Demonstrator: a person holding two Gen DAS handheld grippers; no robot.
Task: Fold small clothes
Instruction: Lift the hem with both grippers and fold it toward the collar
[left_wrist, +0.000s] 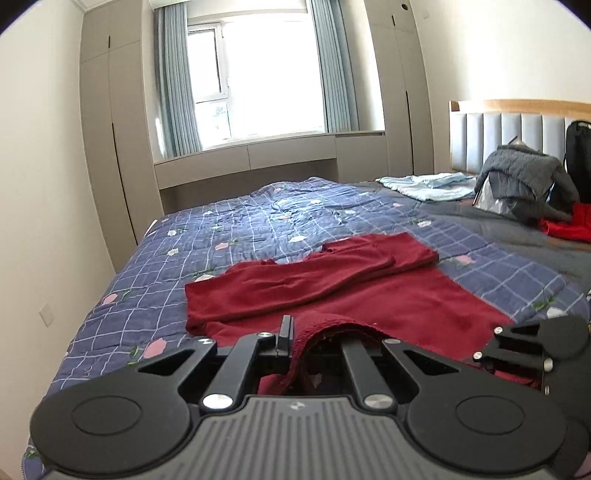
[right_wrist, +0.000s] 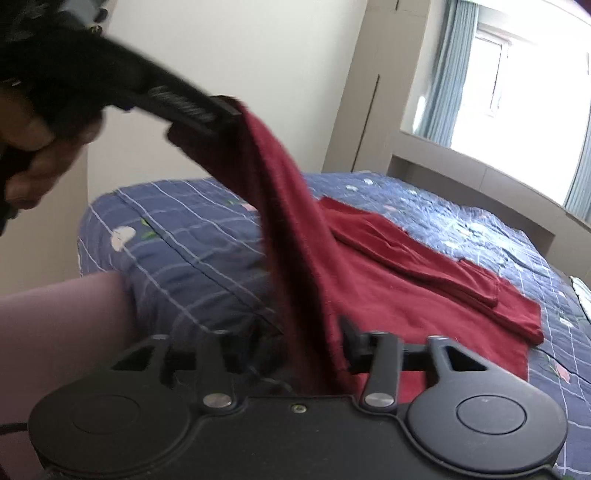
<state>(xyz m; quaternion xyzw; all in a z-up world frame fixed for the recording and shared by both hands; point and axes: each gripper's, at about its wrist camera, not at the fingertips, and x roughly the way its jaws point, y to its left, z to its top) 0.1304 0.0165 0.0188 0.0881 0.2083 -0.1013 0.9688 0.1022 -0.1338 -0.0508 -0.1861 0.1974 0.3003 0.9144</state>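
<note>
No readable writing or brand marks on anything. Dark red top (left_wrist: 369, 295) lies on the bed (left_wrist: 240, 221) over a blue checked quilt with pink flowers, sleeve folded across the body, knit hem edge lifted. Left gripper (right_wrist: 225, 110) is clamped on that raised hem; right gripper (right_wrist: 295, 347) stands with jaws apart, cloth hanging between them, not pinched.

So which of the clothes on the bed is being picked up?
The dark red top, nearest the camera: the left gripper pinches its edge. The pale blue garment and grey jacket lie untouched by the headboard.
</note>
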